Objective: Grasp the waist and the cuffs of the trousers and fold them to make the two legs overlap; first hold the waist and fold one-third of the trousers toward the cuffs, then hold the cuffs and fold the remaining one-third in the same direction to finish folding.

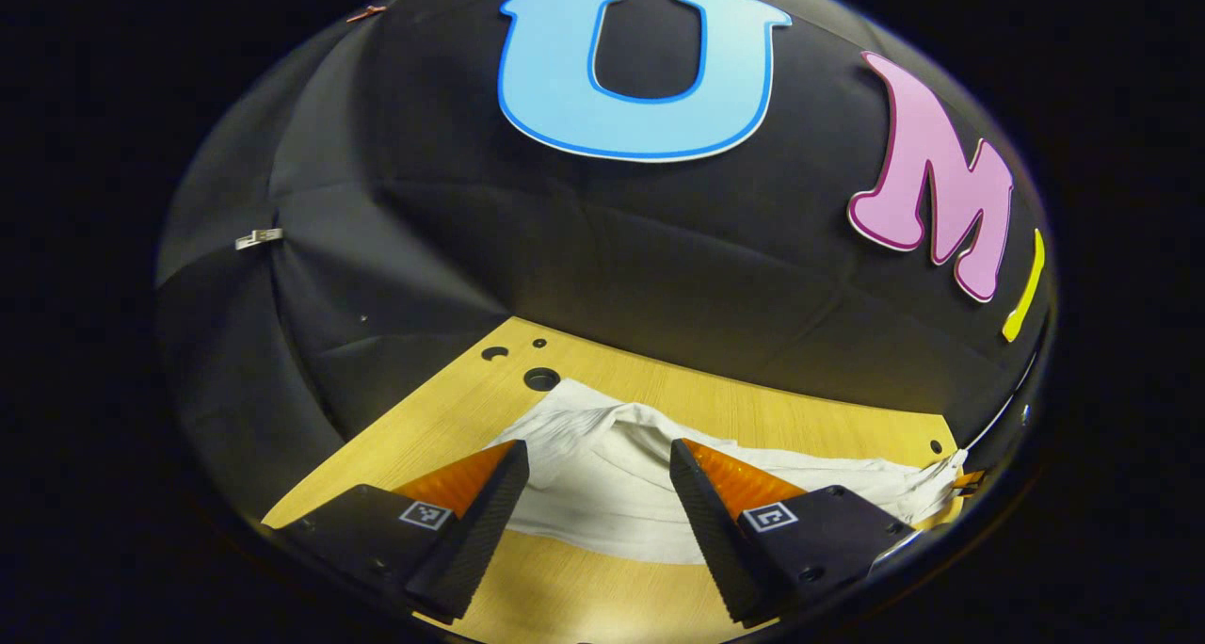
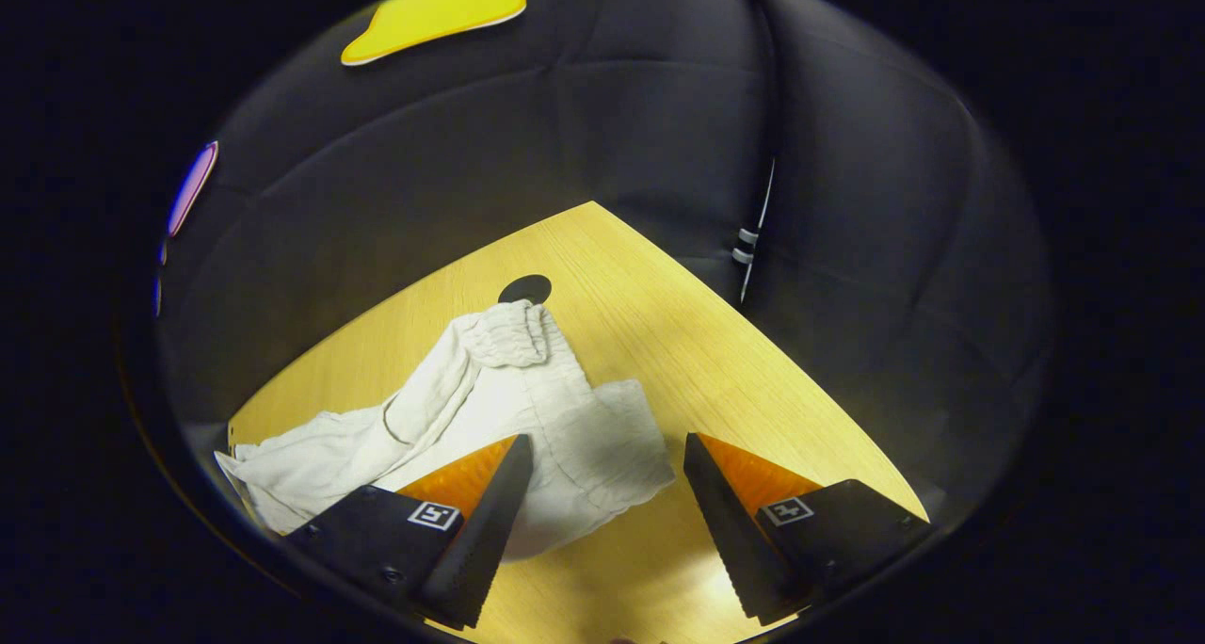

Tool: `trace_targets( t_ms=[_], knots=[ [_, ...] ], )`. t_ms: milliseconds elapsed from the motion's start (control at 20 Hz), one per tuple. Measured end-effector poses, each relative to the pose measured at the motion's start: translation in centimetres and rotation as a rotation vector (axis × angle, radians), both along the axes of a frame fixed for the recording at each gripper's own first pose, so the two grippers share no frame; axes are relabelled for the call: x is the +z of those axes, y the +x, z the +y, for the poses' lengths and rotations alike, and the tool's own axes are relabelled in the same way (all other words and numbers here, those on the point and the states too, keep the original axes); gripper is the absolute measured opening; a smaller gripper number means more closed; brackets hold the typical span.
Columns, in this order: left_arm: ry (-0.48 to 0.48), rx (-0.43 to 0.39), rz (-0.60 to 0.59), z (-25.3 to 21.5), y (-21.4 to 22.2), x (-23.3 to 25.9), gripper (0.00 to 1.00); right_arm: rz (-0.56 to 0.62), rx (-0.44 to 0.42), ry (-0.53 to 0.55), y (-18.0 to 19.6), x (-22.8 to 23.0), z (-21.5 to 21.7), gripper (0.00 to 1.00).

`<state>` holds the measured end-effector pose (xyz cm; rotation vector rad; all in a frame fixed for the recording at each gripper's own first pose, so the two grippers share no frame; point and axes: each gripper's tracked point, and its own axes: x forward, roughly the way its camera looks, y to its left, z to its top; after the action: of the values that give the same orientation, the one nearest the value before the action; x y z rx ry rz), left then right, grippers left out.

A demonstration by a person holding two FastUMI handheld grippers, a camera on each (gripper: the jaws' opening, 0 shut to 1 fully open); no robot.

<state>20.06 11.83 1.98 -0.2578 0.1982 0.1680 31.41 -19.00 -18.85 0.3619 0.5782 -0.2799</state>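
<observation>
Open tool [image 1: 599, 456] above rumpled trousers [image 1: 612, 493]

The left tongs [image 1: 600, 479] carry two long wedge-shaped fingers [image 1: 490, 522] with a finely ribbed inner face. Each finger sits on a blocky black mount with a small square black-and-white marker on top and screw heads near the edge. The right tongs [image 2: 608, 474] have the same build: ribbed wedges, black mounts, square markers.

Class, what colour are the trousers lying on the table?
The trousers are plain off-white, no pattern; the right gripper view shows this best.
</observation>
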Motion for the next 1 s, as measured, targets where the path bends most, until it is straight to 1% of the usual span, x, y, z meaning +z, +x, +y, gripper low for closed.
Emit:
trace_targets(
  t_ms=[100,150,200,250,300,350,400,450,500,550,600,650,700,750,800,850,900,950,1000],
  knots=[
    [-0.013,0.008,-0.004,0.2,-1.7,0.0,0.96,0.029,0.009,0.0,-0.3,-0.6,0.2,1.0],
    [-0.016,0.011,-0.005,0.2,-2.6,-0.1,0.96,0.004,0.005,-0.028,-0.4,0.3,0.0,1.0],
    [-0.013,0.015,-0.003,0.4,-3.5,-0.2,0.96,0.019,0.012,-0.028,-0.1,-0.6,0.1,1.0],
    [-0.005,0.025,-0.001,0.5,-4.4,-0.3,0.96,0.009,0.007,-0.053,-0.3,-0.2,0.0,0.98],
    [0.002,0.034,0.005,0.7,-5.1,-0.4,0.96,0.027,0.01,-0.068,-0.2,-0.5,-0.2,0.98],
    [0.004,0.04,0.011,0.7,-5.7,-0.7,0.96,0.019,0.009,-0.088,-0.3,0.0,-0.4,0.94],
    [0.004,0.043,0.015,0.6,-6.3,-0.9,0.96,0.029,0.014,-0.08,-0.3,-0.1,-0.1,0.93],
    [0.003,0.042,0.019,0.4,-6.8,-1.0,0.96,0.024,0.004,-0.082,-0.3,0.3,0.1,0.84],
    [0.002,0.038,0.024,0.3,-7.2,-1.2,0.96,0.03,0.01,-0.066,-0.2,0.0,0.6,0.8],
    [0.003,0.031,0.027,0.2,-7.7,-1.4,0.96,0.024,0.009,-0.073,-0.1,0.0,0.9,0.61],
    [0.005,0.026,0.029,0.2,-8.0,-1.4,0.96,0.028,0.023,-0.058,-0.1,-0.1,1.4,0.6],
    [0.006,0.022,0.032,0.2,-8.4,-1.5,0.96,0.013,0.021,-0.074,-0.1,0.1,1.6,0.48],
    [0.007,0.019,0.032,0.3,-8.6,-1.4,0.96,0.019,0.038,-0.059,0.1,-0.4,1.9,0.48],
    [0.007,0.017,0.03,0.4,-8.6,-1.4,0.96,0.002,0.042,-0.06,0.1,0.3,2.0,0.37],
    [0.006,0.018,0.032,0.7,-8.7,-1.5,0.96,0.014,0.033,-0.064,0.3,-0.3,2.2,0.36],
    [0.001,0.017,0.035,0.8,-8.7,-1.7,0.96,0.006,0.032,-0.066,0.3,-0.1,2.3,0.26],
    [-0.005,0.014,0.037,0.8,-8.7,-1.9,0.96,0.008,0.036,-0.074,0.4,-0.2,2.5,0.2],
    [-0.01,0.01,0.042,0.9,-8.8,-2.1,0.96,0.004,0.046,-0.076,0.6,-0.3,2.6,0.2],
    [-0.012,0.004,0.054,1.1,-8.9,-2.4,0.96,0.011,0.046,-0.083,0.2,-0.2,2.8,0.17]
  ],
)
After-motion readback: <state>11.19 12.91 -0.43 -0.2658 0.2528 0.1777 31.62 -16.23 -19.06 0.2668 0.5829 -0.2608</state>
